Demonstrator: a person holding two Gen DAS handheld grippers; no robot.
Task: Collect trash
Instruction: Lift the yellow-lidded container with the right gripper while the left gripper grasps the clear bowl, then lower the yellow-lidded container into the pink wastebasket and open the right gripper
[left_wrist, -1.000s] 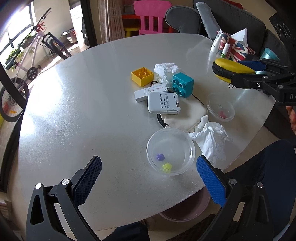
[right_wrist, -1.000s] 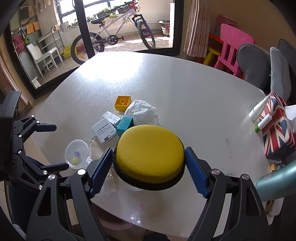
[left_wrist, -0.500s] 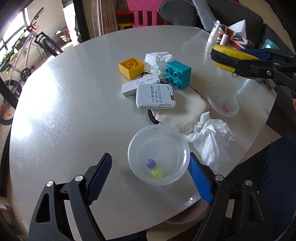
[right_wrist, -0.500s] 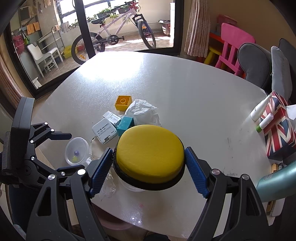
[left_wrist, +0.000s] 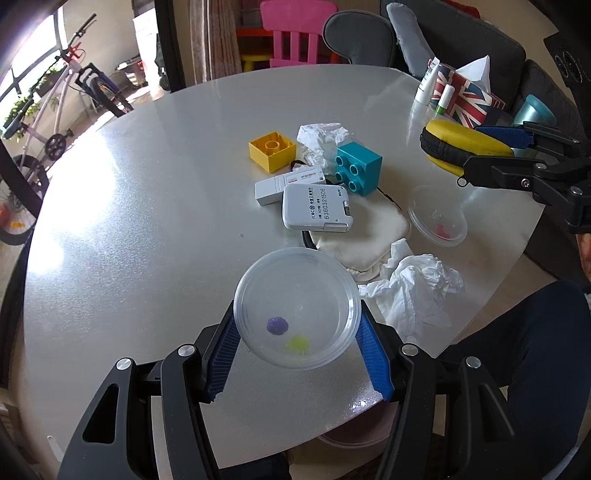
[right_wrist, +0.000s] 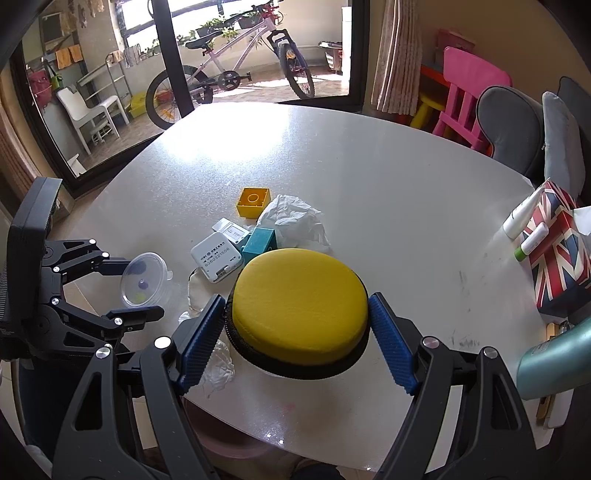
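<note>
My left gripper (left_wrist: 297, 354) is shut on a clear plastic bowl (left_wrist: 295, 306) with a purple and a yellow bit inside, held tilted just above the table's near edge; it also shows in the right wrist view (right_wrist: 142, 280). My right gripper (right_wrist: 297, 343) is shut on a round yellow zip case (right_wrist: 299, 302), held above the table at the right; the case also shows in the left wrist view (left_wrist: 461, 146). A crumpled white tissue (left_wrist: 413, 291) lies right of the bowl. Another crumpled tissue (left_wrist: 321, 138) lies farther back.
On the grey round table (left_wrist: 147, 206) lie a yellow block (left_wrist: 271, 149), a teal block (left_wrist: 356, 168), two white devices (left_wrist: 317, 212), a cream pouch (left_wrist: 369, 236) and a second clear lid (left_wrist: 437, 221). A Union Jack tissue box (right_wrist: 557, 258) and tubes stand at the far right. A pink bin (right_wrist: 221, 443) sits below the edge.
My left gripper moved forward around the clear bowl, closed on it and lifted it slightly. My right gripper kept still with the yellow case.
</note>
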